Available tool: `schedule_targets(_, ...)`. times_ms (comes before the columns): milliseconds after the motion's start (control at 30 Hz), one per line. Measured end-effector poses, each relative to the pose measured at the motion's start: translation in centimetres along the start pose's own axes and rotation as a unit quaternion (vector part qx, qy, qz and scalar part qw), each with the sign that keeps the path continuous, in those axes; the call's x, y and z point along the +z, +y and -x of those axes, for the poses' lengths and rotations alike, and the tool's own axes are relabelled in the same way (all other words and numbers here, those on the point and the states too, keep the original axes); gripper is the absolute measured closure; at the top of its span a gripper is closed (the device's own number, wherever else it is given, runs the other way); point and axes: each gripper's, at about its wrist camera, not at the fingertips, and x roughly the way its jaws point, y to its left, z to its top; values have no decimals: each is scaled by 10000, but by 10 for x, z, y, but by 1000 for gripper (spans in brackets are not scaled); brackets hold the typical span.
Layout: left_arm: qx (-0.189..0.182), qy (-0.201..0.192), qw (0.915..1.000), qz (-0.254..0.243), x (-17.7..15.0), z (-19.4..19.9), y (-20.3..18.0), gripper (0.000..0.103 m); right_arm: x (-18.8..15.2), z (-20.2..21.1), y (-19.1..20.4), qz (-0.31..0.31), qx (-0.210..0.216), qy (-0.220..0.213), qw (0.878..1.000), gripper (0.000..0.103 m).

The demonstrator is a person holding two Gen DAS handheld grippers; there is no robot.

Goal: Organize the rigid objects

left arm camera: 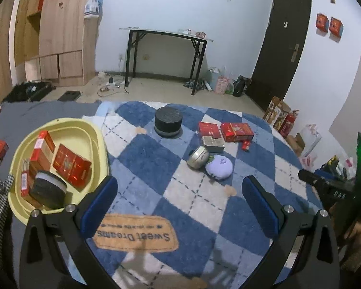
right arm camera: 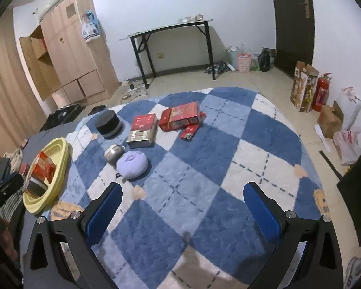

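Yellow basin, far left on the bed: holding red boxes and a black round tin. Left gripper: hovering over the checked blue rug, fingers spread wide, gripping and touching nothing. Rug centre: a second black tin, silver tin touching a lilac pouch, loose red boxes lying further right. Right gripper: hanging above the rug's near right, fingers equally wide, empty.

Blue-and-white checked rug; yellow basin; red boxes
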Motion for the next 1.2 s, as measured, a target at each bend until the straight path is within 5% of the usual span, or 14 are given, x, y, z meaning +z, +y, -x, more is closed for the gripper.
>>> schedule_targets(533, -90, 89, 9984, 544, -8, -6, 2, 0, -3, -17, 4, 154, -21, 199, 9997, 0)
schedule_targets(1200, -13, 15, 9989, 459, -8, -6, 0, 0, -3, -27, 9, 258, -18, 346, 9991, 0)
